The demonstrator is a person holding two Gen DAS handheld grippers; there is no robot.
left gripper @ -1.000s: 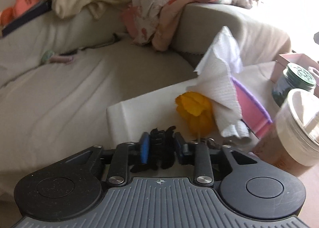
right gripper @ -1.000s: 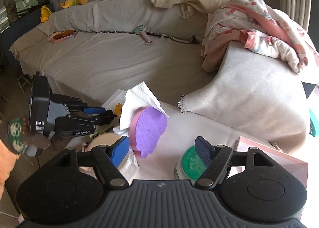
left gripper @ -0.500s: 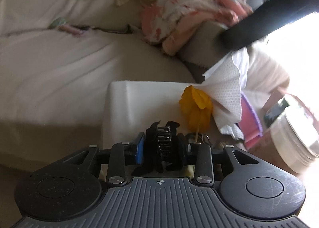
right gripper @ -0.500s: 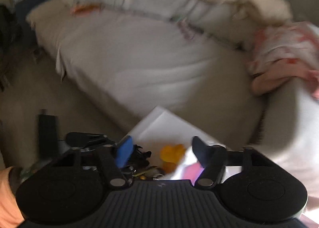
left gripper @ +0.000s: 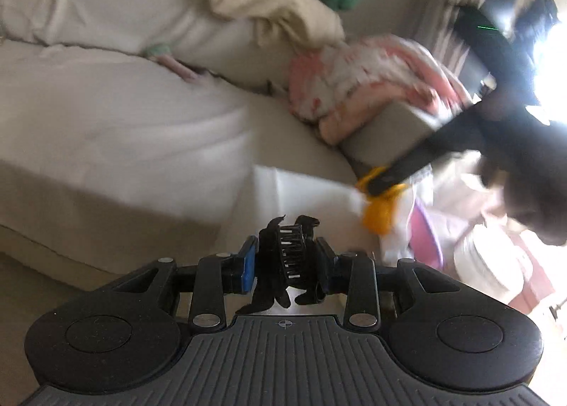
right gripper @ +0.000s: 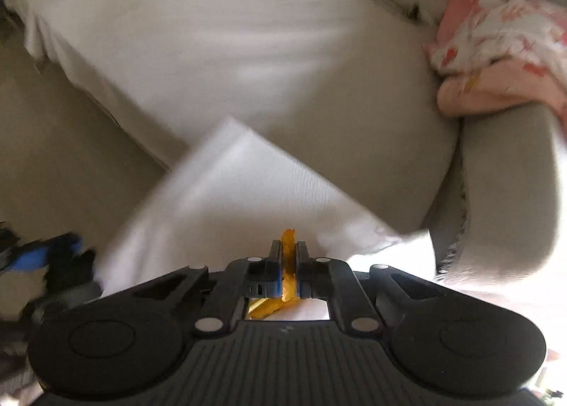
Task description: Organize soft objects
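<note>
The left hand-held gripper (left gripper: 285,264) has a grey ribbed body with a small crosshair mark at its front edge, flanked by two black rounded housings with recessed discs. Black linkage arms carry silver screws, and the fingers (left gripper: 248,266) wear blue pads. The right hand-held gripper (right gripper: 288,266) has the same build: grey ribbed body, black housings, silver screws, blue-padded fingers (right gripper: 274,264).

Left tongs (left gripper: 287,260) clamp a black claw clip (left gripper: 288,257); right tongs (right gripper: 288,264) pinch a yellow piece (right gripper: 287,271).
</note>
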